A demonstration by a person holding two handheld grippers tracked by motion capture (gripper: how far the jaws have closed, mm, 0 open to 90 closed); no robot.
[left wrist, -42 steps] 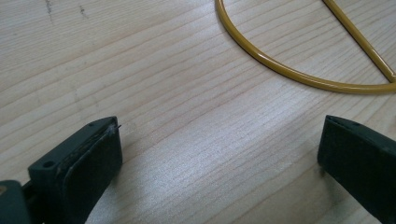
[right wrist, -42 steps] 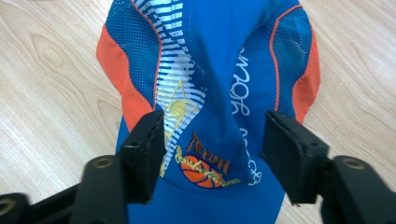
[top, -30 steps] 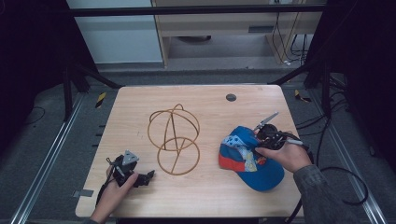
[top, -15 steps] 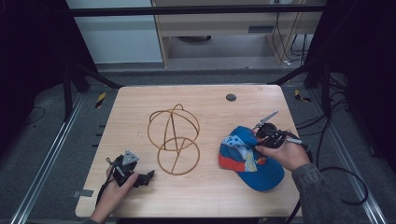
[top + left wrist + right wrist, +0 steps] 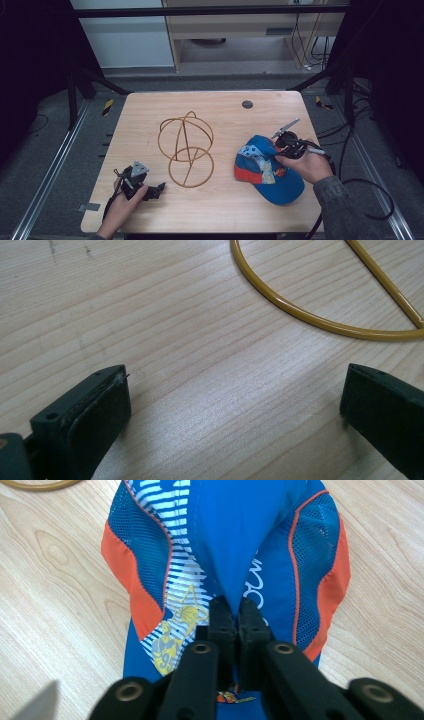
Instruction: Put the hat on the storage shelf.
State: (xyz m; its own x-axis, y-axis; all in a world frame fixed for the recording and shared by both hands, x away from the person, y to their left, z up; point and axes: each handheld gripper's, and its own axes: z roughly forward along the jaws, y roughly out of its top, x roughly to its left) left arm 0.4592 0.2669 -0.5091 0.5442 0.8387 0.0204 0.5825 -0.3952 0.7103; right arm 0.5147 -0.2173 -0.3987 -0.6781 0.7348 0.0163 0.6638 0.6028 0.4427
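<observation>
A blue cap (image 5: 270,172) with orange panels and white stripes lies at the table's right side. My right gripper (image 5: 274,154) sits on its crown; its jaws have just been closing. In the right gripper view they (image 5: 236,610) stand together, pinching a fold of the blue cap (image 5: 240,530) fabric. A brown wire stand (image 5: 186,147) made of a ring base and crossed hoops is upright mid-table. My left gripper (image 5: 157,189) rests low near the front left, just short of the stand's base ring (image 5: 320,320). Its jaws (image 5: 235,400) are wide open over bare wood.
The wooden table (image 5: 225,110) has a small black round spot (image 5: 247,104) near its far edge. Dark frame posts and cables surround the table, with a cable trailing off the right side from my right hand.
</observation>
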